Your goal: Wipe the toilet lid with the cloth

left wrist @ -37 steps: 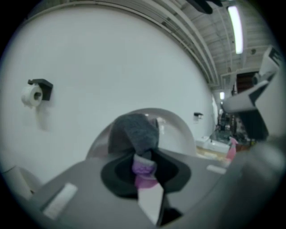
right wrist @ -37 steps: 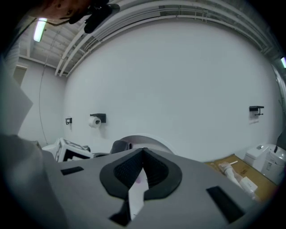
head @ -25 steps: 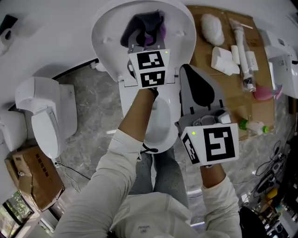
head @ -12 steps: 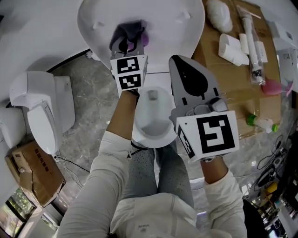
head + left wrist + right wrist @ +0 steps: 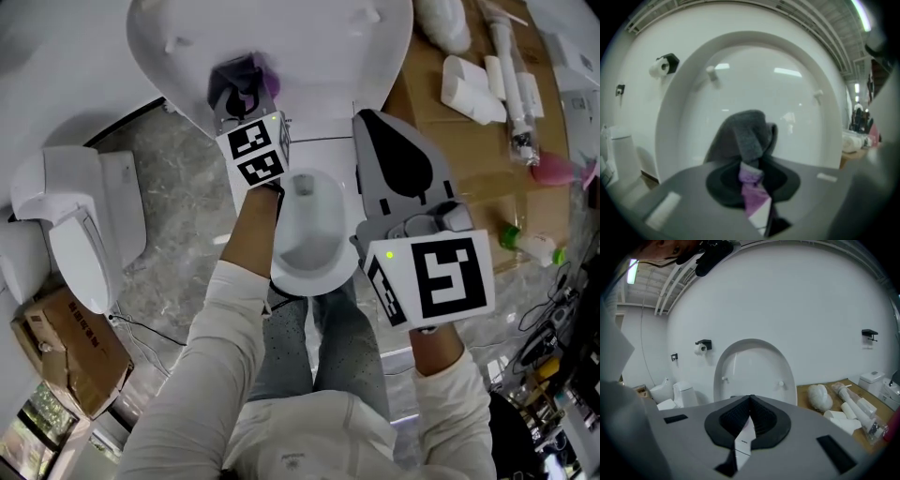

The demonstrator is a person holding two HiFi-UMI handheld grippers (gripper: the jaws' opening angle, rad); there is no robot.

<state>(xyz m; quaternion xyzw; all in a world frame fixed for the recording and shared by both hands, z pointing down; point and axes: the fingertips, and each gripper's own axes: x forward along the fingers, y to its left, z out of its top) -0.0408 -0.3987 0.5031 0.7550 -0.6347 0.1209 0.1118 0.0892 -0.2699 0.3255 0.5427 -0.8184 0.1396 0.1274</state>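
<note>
Your left hand-held gripper [image 5: 751, 164] clamps the grey cloth [image 5: 749, 131] | cloth against the raised toilet lid [image 5: 797, 98], contact seemingly made | your right hand-held gripper [image 5: 750, 401] closed, empty

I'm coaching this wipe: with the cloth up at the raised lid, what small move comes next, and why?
Probably push the left hand-held gripper forward until its dark grey cloth presses the raised white toilet lid: the shut jaws clamp the cloth facing the lid's inner face, but contact isn't clear.
</note>
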